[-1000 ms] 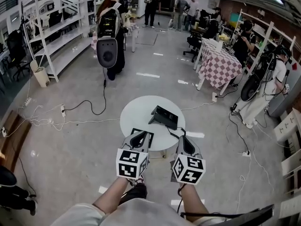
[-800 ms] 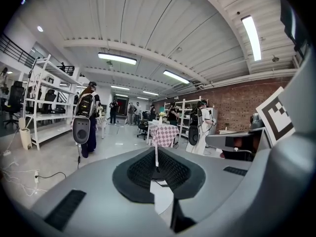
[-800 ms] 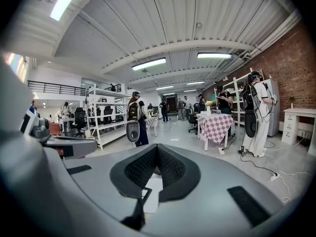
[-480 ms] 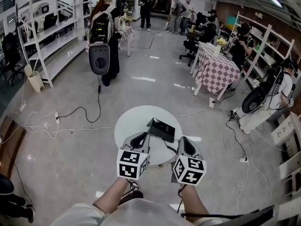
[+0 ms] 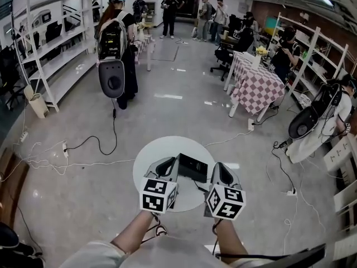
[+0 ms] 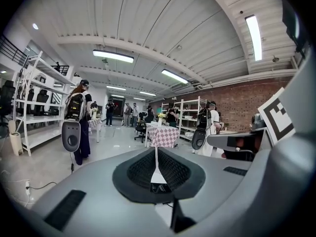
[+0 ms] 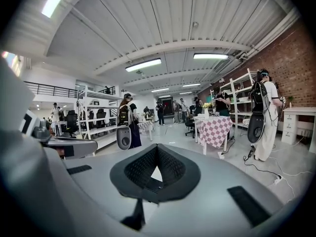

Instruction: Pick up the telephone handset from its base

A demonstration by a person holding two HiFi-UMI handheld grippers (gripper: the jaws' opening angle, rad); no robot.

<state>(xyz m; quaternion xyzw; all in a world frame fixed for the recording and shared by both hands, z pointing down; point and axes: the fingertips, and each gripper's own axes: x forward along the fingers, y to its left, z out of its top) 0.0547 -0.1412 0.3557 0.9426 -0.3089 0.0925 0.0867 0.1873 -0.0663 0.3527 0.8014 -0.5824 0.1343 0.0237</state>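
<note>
A black telephone, its handset lying on the base, sits on a small round white table in the head view. My left gripper hovers over the table's near part, just left of the phone, with its jaws together. My right gripper hangs at the phone's right, also shut and holding nothing. In the left gripper view the left gripper shows its dark pads meeting along a thin slit. In the right gripper view the right gripper has its pads closed too. The phone is hidden behind the jaws in both gripper views.
Cables trail over the grey floor left of the table. A person with a backpack rig stands farther off, white shelves line the left, and a checkered table stands at the right. More cables lie right of the table.
Both grippers have moved forward together. The table and phone have come closer and now lie right at the jaw tips, the phone between the two grippers.
</note>
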